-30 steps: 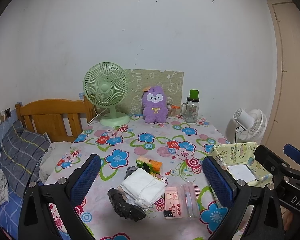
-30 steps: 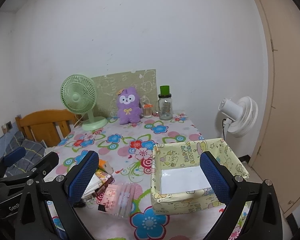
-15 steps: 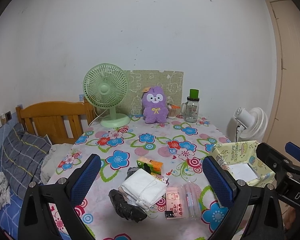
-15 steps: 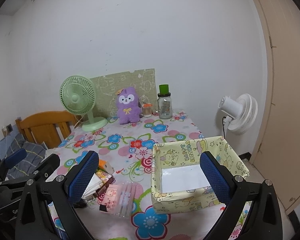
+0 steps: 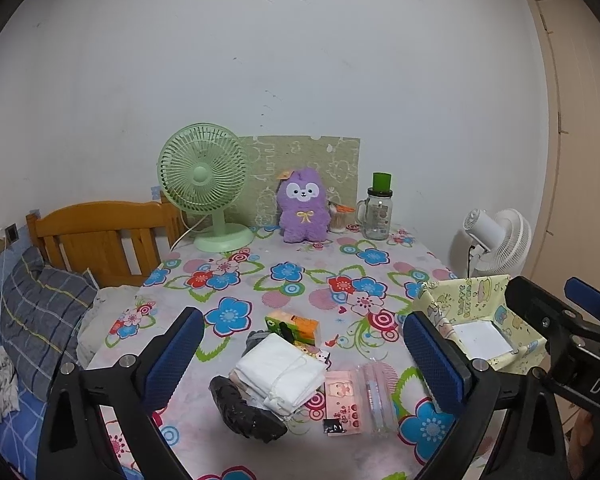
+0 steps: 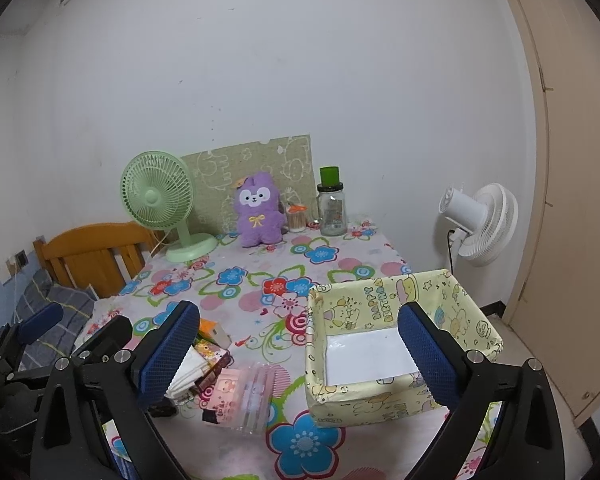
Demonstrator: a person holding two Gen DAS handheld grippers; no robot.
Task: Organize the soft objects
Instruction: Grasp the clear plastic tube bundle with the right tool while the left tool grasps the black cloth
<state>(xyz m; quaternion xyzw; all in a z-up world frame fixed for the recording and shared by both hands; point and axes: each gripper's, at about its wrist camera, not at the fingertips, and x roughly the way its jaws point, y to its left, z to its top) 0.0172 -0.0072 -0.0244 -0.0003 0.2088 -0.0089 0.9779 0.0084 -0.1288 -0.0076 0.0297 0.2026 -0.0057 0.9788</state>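
Note:
A small pile lies on the flowered tablecloth [image 5: 260, 272]: a folded white cloth [image 5: 280, 368], a crumpled black item [image 5: 244, 406], an orange-green tissue pack [image 5: 296, 322] and a pink packet with a comb [image 5: 356, 400]. My left gripper [image 5: 304, 360] is open and empty, held above the pile. A yellow cartoon-print box [image 6: 396, 344] stands at the right, open, with a white bottom. My right gripper [image 6: 296, 356] is open and empty, held above the box's left side. The box [image 5: 480, 328] and the right gripper's body also show in the left wrist view. A purple plush toy [image 5: 302, 210] sits at the back.
A green desk fan [image 5: 208, 184], a patterned board [image 5: 300, 168] and a glass jar with green lid [image 5: 378, 212] stand at the back edge. A wooden bed headboard [image 5: 100, 236] and a striped pillow are at left. A white floor fan [image 5: 496, 240] and a door are at right.
Both grippers have risen and drawn back slightly. The jaws stay open and nothing on the table has moved.

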